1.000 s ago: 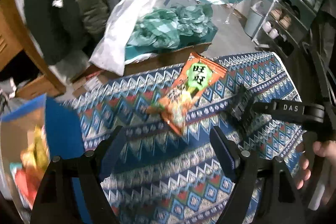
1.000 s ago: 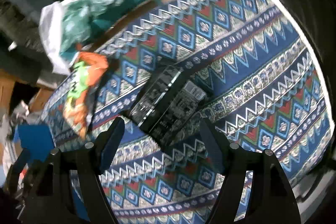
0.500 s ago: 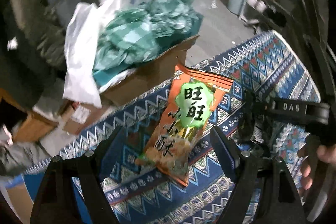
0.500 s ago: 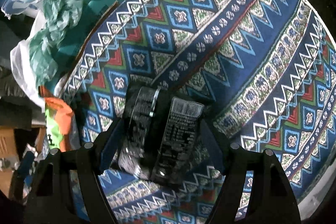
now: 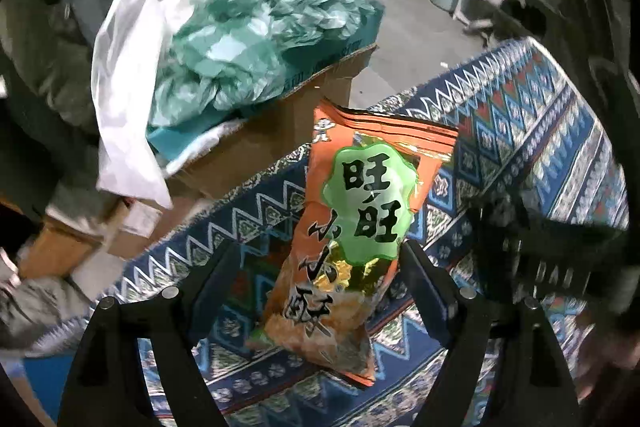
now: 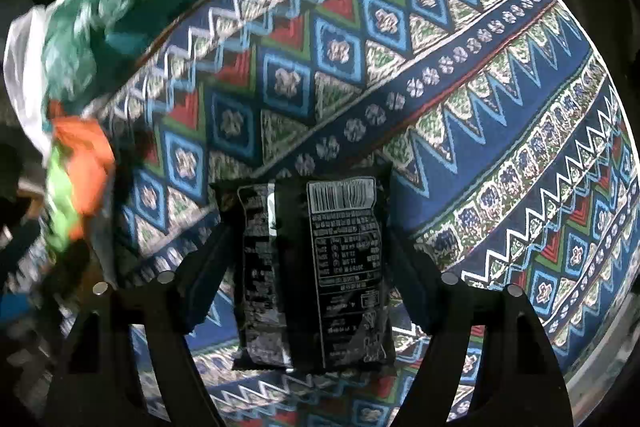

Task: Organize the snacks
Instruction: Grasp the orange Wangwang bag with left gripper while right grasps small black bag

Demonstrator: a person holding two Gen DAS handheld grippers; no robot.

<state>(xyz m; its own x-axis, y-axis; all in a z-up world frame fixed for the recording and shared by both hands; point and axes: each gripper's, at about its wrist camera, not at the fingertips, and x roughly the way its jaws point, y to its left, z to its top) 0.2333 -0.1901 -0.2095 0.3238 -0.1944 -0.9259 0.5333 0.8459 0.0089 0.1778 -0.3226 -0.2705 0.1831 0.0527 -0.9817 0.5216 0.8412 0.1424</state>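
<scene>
Orange foil snack bag with a green cloud-shaped label (image 5: 352, 247) lay on the blue woven tablecloth with zigzag and diamond bands (image 5: 532, 147), at centre frame in the left wrist view; its black characters read 旺旺 above 小小酥. The left gripper (image 5: 320, 279) had its jaws apart on either side of the bag's lower half, the right-hand finger at the bag's edge; whether it touched could not be told. In the right wrist view, a glossy black plastic snack packet (image 6: 316, 267) lay back-side up at lower centre of the frame, showing a white barcode and a printed panel too small to read. The right gripper (image 6: 308, 263) straddled it with jaws apart. A brown cardboard box holding crumpled teal plastic bags (image 5: 256, 51) filled the upper left.
</scene>
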